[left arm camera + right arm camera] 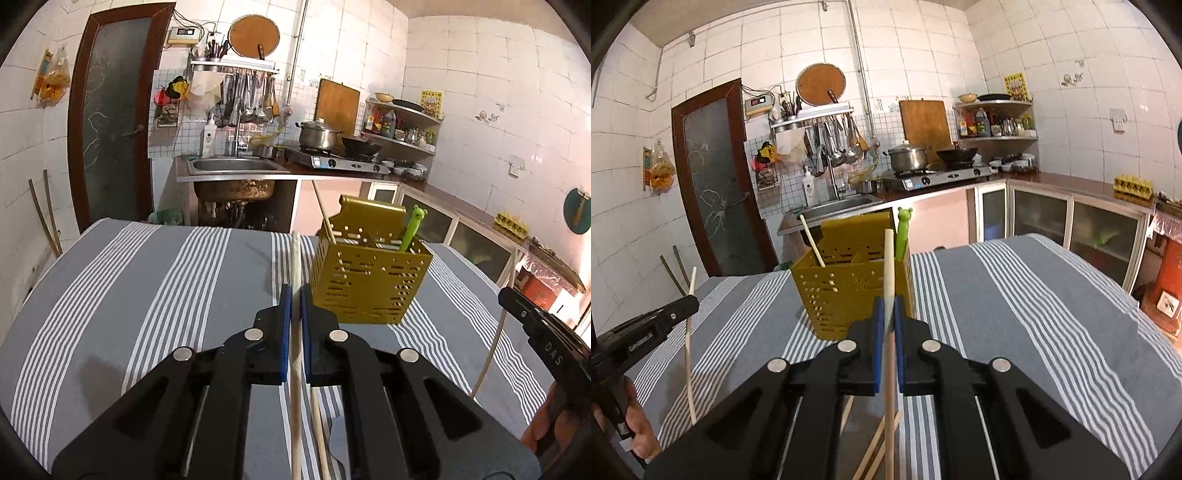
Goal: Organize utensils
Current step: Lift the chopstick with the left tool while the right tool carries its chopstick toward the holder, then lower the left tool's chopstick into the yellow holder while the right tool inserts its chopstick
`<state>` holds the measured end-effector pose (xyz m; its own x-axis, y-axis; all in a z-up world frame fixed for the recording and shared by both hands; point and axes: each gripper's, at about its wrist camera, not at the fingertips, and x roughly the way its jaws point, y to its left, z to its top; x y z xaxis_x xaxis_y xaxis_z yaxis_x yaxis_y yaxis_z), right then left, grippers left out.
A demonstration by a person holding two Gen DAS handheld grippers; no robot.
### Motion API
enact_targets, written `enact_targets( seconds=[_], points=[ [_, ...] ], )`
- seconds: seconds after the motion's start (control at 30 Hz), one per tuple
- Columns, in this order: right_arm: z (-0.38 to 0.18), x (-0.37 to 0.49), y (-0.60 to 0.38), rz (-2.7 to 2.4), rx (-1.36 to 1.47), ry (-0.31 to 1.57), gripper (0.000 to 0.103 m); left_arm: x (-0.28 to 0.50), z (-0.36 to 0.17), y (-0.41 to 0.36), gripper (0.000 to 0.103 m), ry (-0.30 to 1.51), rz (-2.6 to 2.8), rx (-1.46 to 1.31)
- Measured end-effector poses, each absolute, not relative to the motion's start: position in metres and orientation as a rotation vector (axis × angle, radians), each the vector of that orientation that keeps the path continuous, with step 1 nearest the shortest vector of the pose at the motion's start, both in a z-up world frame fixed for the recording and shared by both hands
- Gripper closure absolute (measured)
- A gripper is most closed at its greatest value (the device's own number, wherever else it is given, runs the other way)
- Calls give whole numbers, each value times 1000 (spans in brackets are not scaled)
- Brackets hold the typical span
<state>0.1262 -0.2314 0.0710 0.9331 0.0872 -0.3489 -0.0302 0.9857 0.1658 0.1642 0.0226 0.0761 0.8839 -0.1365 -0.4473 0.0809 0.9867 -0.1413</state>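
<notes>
From the left wrist, the left gripper is clamped on a pale chopstick that runs up between its blue pads. Just ahead and to its right stands a gold perforated utensil caddy holding another chopstick and a green frog-topped utensil. At the far right the other gripper's black body shows white letters reading "DAS", with a second pale chopstick beside it. The grey-and-white striped cloth covers the tabletop.

From the right wrist, the right gripper is closed tight on its own chopstick, directly in front of the caddy. This view alone shows loose wooden chopsticks lying on the cloth below the gripper, and a hand at lower left gripping the left tool, whose label is too small to read. Behind are white tiled walls, a sink, a gas stove and a dark door.
</notes>
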Motion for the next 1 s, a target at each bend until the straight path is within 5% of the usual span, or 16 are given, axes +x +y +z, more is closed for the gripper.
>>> enact_targets(
  seconds=[1.0],
  points=[
    [155, 181, -212, 93, 28, 209, 97, 212, 154, -5, 99, 265, -173, -71]
  ],
)
